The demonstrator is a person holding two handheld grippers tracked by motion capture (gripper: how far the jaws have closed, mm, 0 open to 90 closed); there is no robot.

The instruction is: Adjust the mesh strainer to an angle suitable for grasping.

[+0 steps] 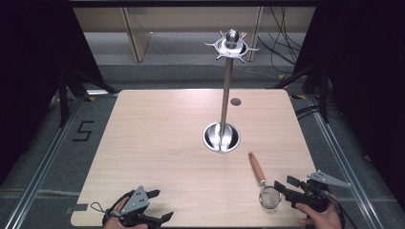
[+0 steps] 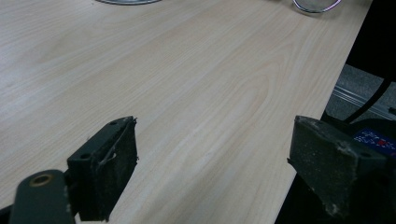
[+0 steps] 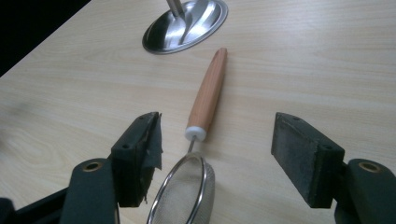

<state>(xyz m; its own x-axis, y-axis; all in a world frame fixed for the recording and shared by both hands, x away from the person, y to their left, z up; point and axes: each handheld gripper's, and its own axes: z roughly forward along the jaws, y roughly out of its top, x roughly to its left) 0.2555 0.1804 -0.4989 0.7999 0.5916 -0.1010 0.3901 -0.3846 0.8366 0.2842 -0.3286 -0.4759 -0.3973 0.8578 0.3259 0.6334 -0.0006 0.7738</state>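
A small mesh strainer with a wooden handle lies on the pale wooden table, near its front right. My right gripper sits just right of the mesh, open. In the right gripper view, the strainer's bowl lies between the spread jaws of that gripper, and the handle points away toward the stand. My left gripper rests open at the front left edge. In the left gripper view, this gripper has only bare table between its jaws.
A tall metal utensil stand rises from a round dish base mid-table, with a ring of hooks at its top. The base lies beyond the handle. A dark round grommet sits behind it. Dark floor and cables surround the table.
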